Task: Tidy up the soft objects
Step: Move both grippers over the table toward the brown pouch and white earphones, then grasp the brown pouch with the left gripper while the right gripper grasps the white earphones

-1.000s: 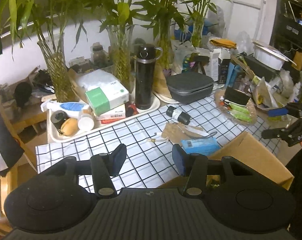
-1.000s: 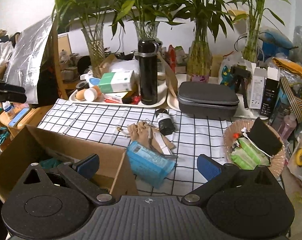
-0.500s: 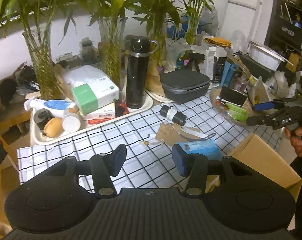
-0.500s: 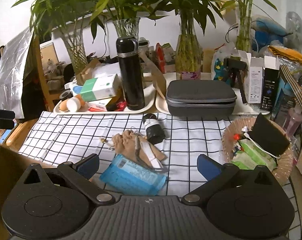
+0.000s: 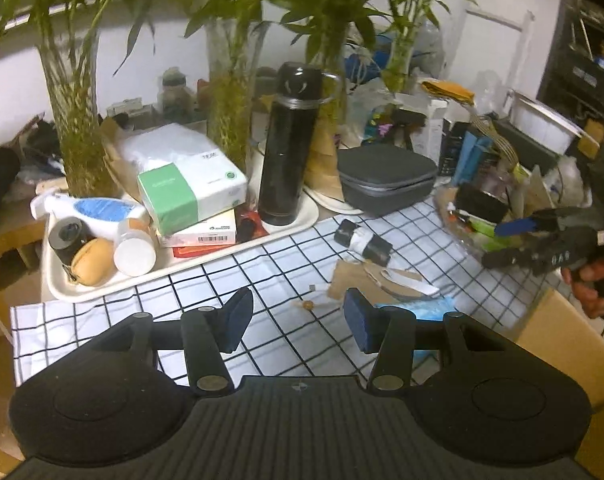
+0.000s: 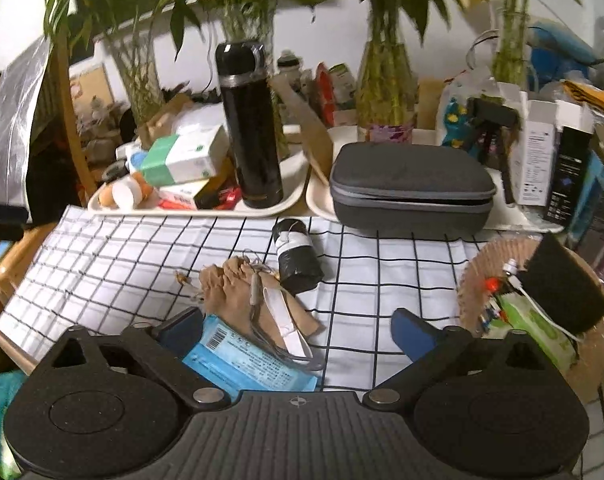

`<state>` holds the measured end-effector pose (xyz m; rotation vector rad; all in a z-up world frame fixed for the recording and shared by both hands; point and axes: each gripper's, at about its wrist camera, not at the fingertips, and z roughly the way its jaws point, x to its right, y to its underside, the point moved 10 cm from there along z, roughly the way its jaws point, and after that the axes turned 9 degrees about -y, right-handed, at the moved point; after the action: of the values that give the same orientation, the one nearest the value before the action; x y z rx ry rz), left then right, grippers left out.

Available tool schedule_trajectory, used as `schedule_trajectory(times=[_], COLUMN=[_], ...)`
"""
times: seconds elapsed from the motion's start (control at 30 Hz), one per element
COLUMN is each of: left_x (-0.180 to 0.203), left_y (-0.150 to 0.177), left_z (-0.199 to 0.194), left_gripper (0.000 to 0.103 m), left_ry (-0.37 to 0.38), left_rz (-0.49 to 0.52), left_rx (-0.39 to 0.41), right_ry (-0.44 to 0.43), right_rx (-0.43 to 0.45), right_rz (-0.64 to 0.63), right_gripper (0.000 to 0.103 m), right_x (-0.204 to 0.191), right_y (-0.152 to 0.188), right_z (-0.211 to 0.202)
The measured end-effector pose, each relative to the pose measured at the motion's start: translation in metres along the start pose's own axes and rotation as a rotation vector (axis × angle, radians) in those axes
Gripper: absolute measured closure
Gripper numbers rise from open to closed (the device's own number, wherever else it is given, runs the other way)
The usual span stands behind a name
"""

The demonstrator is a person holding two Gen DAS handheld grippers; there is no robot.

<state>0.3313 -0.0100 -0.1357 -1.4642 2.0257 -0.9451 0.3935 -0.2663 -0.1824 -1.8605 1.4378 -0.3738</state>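
Observation:
A blue tissue pack lies on the checked cloth, just in front of my right gripper, which is open and empty above it. Tan stockings with a white strap lie behind the pack, beside a black-and-white roll. In the left wrist view the pack lies just past the right finger of my left gripper, which is open and empty. The stockings and roll lie further on. The right gripper is at the right edge.
A cardboard box stands at the cloth's near right edge. A tray with a black flask, tissue box and jars stands behind. A grey case, vases of bamboo and a wicker basket ring the cloth.
Both grippers have moved forward over the cloth toward the blue pack. The right gripper has moved away from the box and the pack now lies between its fingers' bases.

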Motion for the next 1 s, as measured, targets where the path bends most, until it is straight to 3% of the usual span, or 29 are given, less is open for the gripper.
schedule_trajectory(times=[0.23,0.4,0.57,0.73,0.9,1.0], left_x=[-0.009,-0.008,-0.003,0.003,0.013,0.020], left_y=[0.000,0.005,0.012,0.017,0.021,0.026], left_z=[0.035,0.052,0.068,0.087,0.106,0.119], left_gripper=[0.053,0.053,0.053,0.053,0.053,0.053], left_ry=[-0.001,0.017,0.055,0.098,0.128,0.151], left_rz=[-0.015,-0.008,0.035,0.053,0.079,0.093], left_rx=[-0.004,-0.020,-0.034,-0.046,-0.053,-0.075], right_ry=[-0.034,-0.050,-0.047,-0.063,-0.050,-0.046], right_rx=[-0.075,-0.127,-0.191,-0.241,-0.297,-0.301], right_rz=[-0.073,-0.099,-0.156,-0.221,-0.281,-0.309], right_gripper=[0.016,0.031,0.037,0.055,0.084,0.086], right_x=[0.001,0.008,0.011,0.005,0.002,0.000], right_y=[0.002,0.006,0.015,0.025,0.033,0.033], right_z=[0.038,0.065,0.091,0.110,0.124,0.123])
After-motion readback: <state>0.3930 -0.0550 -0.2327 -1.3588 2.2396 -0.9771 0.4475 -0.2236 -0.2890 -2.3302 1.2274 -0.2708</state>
